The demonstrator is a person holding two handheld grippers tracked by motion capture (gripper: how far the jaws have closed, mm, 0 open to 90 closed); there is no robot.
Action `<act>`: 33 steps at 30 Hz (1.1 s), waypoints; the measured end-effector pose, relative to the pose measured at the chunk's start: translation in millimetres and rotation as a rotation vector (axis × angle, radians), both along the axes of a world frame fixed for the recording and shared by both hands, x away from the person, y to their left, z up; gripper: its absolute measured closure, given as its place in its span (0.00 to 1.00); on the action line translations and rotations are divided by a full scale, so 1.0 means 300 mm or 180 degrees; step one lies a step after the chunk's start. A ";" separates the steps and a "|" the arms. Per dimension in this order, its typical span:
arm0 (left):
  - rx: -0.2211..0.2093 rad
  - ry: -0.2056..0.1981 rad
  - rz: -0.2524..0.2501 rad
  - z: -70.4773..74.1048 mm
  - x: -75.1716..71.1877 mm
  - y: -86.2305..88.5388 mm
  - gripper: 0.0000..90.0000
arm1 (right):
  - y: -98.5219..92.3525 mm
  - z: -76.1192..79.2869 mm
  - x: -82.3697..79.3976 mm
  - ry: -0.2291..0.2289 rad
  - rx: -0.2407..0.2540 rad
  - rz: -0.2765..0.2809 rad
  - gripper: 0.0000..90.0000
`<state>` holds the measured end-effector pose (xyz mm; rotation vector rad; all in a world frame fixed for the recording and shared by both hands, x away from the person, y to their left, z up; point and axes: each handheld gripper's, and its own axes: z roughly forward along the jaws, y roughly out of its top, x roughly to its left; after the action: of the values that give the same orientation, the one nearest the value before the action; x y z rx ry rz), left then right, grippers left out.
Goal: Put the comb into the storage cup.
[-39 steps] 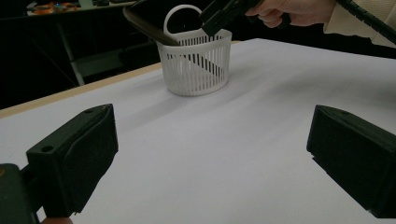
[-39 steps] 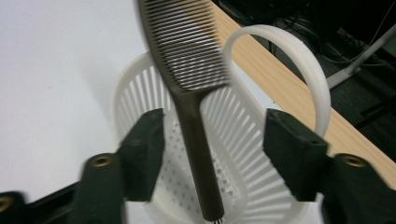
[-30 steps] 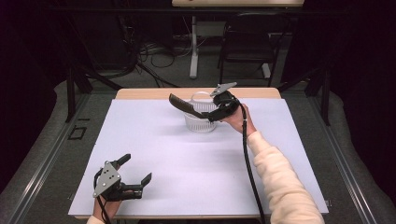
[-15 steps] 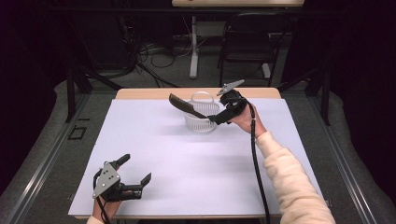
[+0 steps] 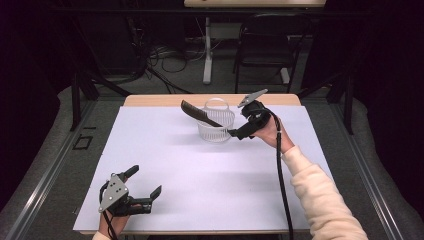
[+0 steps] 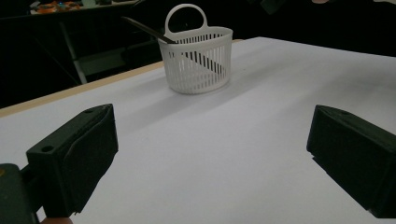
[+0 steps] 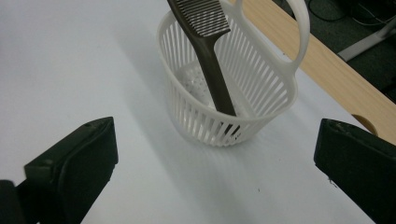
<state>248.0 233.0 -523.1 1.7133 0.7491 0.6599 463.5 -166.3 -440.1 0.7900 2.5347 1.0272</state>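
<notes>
A white slotted basket (image 5: 216, 126) (image 6: 201, 63) (image 7: 201, 123) with a loop handle stands at the far middle of the white table. A dark brown comb (image 5: 196, 112) (image 6: 145, 28) (image 7: 209, 51) leans in it, handle down, its toothed end sticking out over the left rim. My right gripper (image 5: 240, 125) (image 7: 215, 172) hovers just right of the basket, pointing at it. Its jaws have just been opening and stand wide with nothing between them. My left gripper (image 5: 146, 181) (image 6: 210, 158) rests open at the near left, aimed at the basket from far off.
The white sheet (image 5: 210, 175) covers the table, and a wooden edge (image 5: 160, 100) shows at the far side. A folding chair (image 5: 265, 45), a table leg and floor cables lie beyond. Metal rails run along both sides of the table.
My right gripper has let go of the comb and drawn back a little to the right, away from the basket. The comb stays leaning in the basket. The left gripper has not moved.
</notes>
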 end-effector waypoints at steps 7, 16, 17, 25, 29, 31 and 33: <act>0.0003 0.0003 0.0003 -0.001 0.000 -0.003 0.02 | -0.043 -0.005 -0.046 0.0041 -0.0022 0.0010 0.00; 0.0001 0.0007 0.0004 -0.001 0.000 -0.004 0.02 | -0.083 -0.029 -0.101 0.0070 -0.0032 0.0009 0.00; 0.0008 0.0003 0.0002 0.000 -0.001 -0.003 0.02 | -0.087 -0.033 -0.104 0.0068 -0.0044 0.0008 0.00; 0.0008 0.0003 0.0002 0.000 -0.001 -0.003 0.02 | -0.109 -0.049 -0.155 0.0093 -0.0065 0.0023 0.00; 0.0004 0.0001 0.0006 0.000 -0.002 -0.004 0.02 | -0.124 -0.050 -0.186 0.0093 -0.0068 0.0027 0.00; 0.0002 0.0001 0.0003 0.000 -0.002 -0.004 0.02 | -0.135 -0.050 -0.200 0.0092 -0.0070 0.0017 0.00; 0.0006 -0.0003 0.0002 0.000 -0.002 -0.003 0.02 | -0.144 -0.051 -0.212 0.0100 -0.0088 0.0017 0.00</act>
<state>247.4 231.9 -522.9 1.7143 0.7486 0.6619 399.8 -209.5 -455.5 0.7984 2.5729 0.9868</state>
